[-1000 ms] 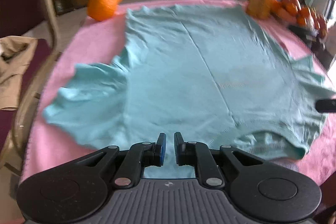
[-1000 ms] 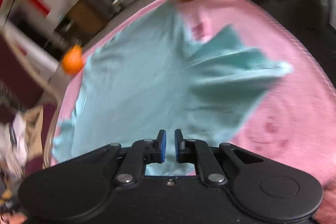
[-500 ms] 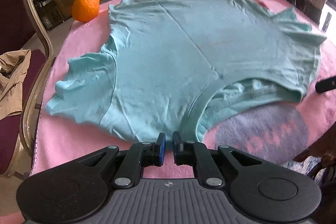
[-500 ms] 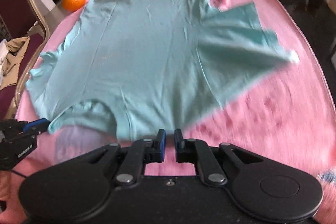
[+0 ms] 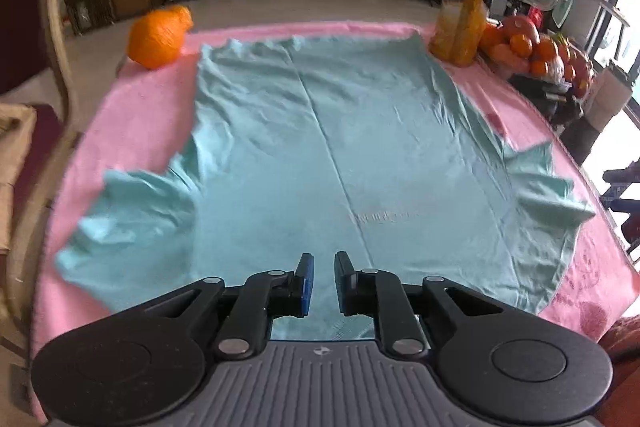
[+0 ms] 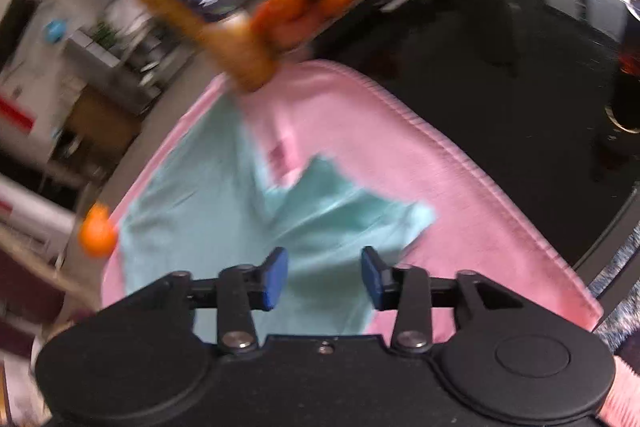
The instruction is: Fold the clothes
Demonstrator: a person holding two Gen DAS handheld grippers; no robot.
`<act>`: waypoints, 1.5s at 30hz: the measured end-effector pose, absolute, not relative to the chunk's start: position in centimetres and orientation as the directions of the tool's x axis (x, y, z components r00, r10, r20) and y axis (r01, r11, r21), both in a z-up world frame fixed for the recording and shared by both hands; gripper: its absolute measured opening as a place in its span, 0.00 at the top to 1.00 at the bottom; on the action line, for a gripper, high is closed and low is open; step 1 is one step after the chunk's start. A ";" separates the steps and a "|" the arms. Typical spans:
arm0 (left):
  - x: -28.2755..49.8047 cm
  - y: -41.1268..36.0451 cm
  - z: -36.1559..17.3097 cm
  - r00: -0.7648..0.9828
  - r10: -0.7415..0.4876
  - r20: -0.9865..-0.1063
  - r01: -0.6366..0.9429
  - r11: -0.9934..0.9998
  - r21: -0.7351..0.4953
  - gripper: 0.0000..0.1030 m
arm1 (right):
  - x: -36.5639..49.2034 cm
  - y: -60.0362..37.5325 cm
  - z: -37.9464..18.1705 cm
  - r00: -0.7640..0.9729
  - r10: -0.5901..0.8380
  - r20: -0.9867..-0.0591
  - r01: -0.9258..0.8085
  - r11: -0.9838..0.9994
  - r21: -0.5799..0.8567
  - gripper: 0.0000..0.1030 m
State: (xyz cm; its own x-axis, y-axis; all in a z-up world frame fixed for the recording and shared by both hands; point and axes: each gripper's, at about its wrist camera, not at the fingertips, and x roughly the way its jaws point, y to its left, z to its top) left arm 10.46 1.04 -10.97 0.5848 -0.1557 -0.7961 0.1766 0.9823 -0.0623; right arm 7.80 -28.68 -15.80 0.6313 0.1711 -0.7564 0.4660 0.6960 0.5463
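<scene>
A: Shirt (image 5: 328,163) lay flat on pink cloth (image 5: 132,95), hem far, collar near, sleeves out left & right. Spread that way prob. for folding.

B: Left tongs (image 5: 321,277)?

A: Hung over near edge of shirt, jaws w/ narrow gap, had just eased apart slightly. Nothing pinched.

B: Right tongs (image 6: 325,277)?

A: Over right sleeve (image 6: 344,215), jaws had just been opening, abt halfway apart, nothing between pads. Looked readied for grabbing sleeve & folding inward.

B: Clutter?

A: Orange (image 5: 158,37) far left, bottle (image 5: 466,7) far right touching hem corner, fruit (image 5: 532,51) beyond. Could snag hem on lifting.
</scene>
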 end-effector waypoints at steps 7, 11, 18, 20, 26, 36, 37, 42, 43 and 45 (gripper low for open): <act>10.7 1.2 -13.3 0.540 -0.188 -0.820 0.163 0.980 -0.117 0.85 | 7.6 -32.2 -20.4 0.619 0.171 -0.766 0.595 0.536 0.600 0.57; 10.4 1.0 -13.3 0.549 -0.186 -0.815 0.168 0.980 -0.110 0.85 | 8.3 -32.8 -22.2 0.619 0.223 -0.753 0.632 0.427 0.647 0.58; 10.6 1.6 -13.4 0.563 -0.161 -0.811 0.153 0.984 -0.089 0.85 | 8.4 -33.3 -23.6 0.633 0.184 -0.752 0.680 0.332 0.654 0.89; 10.6 1.6 -13.3 0.572 -0.152 -0.806 0.152 0.985 -0.078 0.85 | 8.4 -33.2 -23.3 0.629 0.151 -0.763 0.680 0.369 0.634 0.94; 10.3 1.2 -13.1 0.596 -0.127 -0.793 0.161 0.986 -0.037 0.85 | 9.4 -29.6 -19.5 0.671 0.008 -0.742 0.541 0.679 0.497 0.97; 9.8 1.7 -12.7 0.629 -0.092 -0.772 0.141 0.990 -0.003 0.85 | 6.9 -13.2 -14.8 0.821 0.139 -0.554 -0.182 0.983 -0.023 0.98; 9.8 1.8 -12.7 0.628 -0.089 -0.773 0.136 0.991 -0.004 0.85 | 6.5 -11.3 -15.2 0.807 0.166 -0.567 -0.268 0.958 -0.102 0.98; 9.9 1.8 -12.9 0.623 -0.087 -0.777 0.134 0.991 -0.003 0.85 | 6.0 -7.0 -19.1 0.653 0.170 -0.738 -0.518 0.811 -0.272 0.89; 9.9 1.8 -12.9 0.624 -0.087 -0.777 0.135 0.991 -0.003 0.85 | 6.2 -7.6 -18.7 0.650 0.173 -0.740 -0.503 0.828 -0.248 0.79; 9.9 1.8 -12.9 0.623 -0.087 -0.777 0.135 0.991 -0.003 0.85 | 6.9 -9.6 -17.2 0.663 0.204 -0.720 -0.430 0.892 -0.143 0.70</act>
